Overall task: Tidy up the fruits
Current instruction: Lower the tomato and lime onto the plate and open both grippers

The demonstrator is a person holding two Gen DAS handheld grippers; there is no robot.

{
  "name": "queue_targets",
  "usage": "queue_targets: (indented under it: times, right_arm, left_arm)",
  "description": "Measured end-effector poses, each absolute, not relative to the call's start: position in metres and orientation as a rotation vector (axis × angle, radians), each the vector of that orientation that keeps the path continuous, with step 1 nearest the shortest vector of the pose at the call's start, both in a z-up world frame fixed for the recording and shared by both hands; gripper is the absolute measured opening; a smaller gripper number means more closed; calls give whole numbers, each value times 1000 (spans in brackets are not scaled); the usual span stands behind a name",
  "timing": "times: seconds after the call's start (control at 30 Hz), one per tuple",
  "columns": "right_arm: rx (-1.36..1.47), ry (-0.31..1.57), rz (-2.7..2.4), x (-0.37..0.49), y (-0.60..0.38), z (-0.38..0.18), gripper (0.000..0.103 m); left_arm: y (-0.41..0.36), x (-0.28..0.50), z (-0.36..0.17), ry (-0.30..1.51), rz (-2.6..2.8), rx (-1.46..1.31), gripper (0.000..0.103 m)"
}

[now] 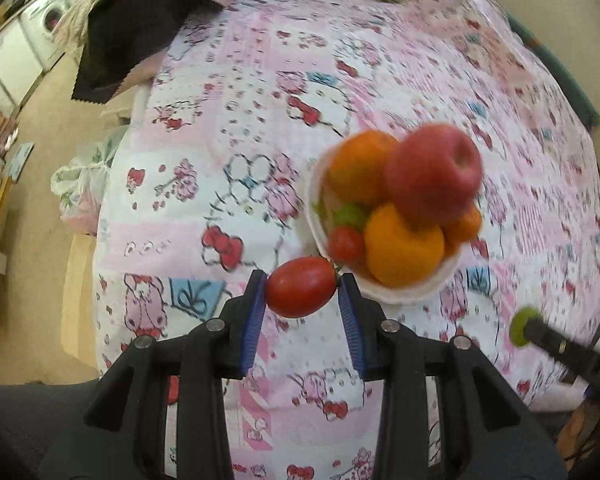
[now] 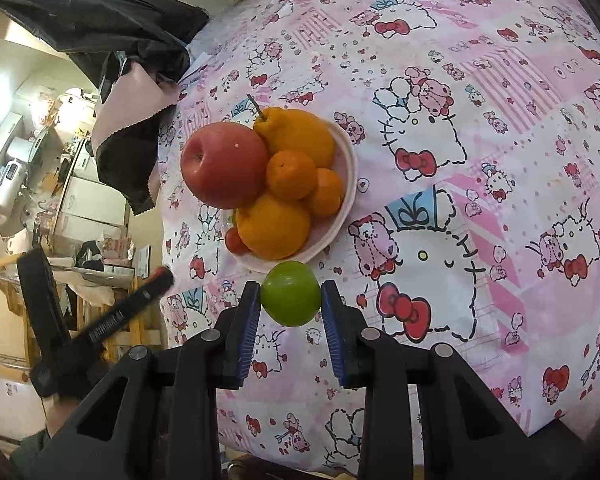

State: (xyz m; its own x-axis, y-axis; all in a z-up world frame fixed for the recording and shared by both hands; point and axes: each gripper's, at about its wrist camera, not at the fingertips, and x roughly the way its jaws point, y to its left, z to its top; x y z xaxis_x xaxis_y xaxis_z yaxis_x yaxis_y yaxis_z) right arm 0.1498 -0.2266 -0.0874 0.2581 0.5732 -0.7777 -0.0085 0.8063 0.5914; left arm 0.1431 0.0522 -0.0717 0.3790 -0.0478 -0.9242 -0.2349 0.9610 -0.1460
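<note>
My left gripper [image 1: 302,294] is shut on a red oval tomato [image 1: 301,286], held above the cloth just left of a white bowl [image 1: 404,294]. The bowl holds a red apple [image 1: 434,174], several oranges [image 1: 402,246] and a small tomato [image 1: 345,243]. My right gripper [image 2: 290,300] is shut on a green round fruit [image 2: 291,293], just in front of the same bowl [image 2: 350,168]. There the apple [image 2: 224,164] and oranges [image 2: 274,224] fill the bowl. The right gripper also shows at the left wrist view's right edge [image 1: 526,326].
The table carries a pink Hello Kitty cloth [image 2: 480,140]. A black and pink cloth [image 1: 140,28] hangs at the far left corner. A plastic bag [image 1: 84,188] and the floor lie left of the table. The left gripper's side [image 2: 112,320] crosses the right wrist view.
</note>
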Motion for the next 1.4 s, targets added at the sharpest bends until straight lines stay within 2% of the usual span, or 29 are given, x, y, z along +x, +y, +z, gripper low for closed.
queue_targets:
  times: [0.27,0.57,0.87,0.9,0.97,1.0,1.03,1.4]
  right_arm:
    - [527,1291,396,156,-223,-99,33]
    - [516,1317,381,165,-218,-109,33]
    - [517,1333,391,171,-216,-113,33]
    - [514,1334,396,172,-214,-113,33]
    - [508,1335,404,172,-211,-113,33]
    - [505,1334,406,172,-209,-113,33]
    - [498,1332,409,172,-208,-112,33]
    - [446,1317,436,168,-195,-106,33]
  left_arm:
    - [87,182,-90,1214,159,-445,33]
    - [77,225,-126,1277,116,-544,33]
    - [71,237,-153,1337,86,-623,33]
    - [71,237,-153,1341,84,-627,37]
    - [69,236,-154,1358,82,-619,56]
    - [69,236,-154,1368,89,-608,69]
    - [69,234,-152,1369,102,-593,74]
    - [85,200,-115,1360,136,-410,75]
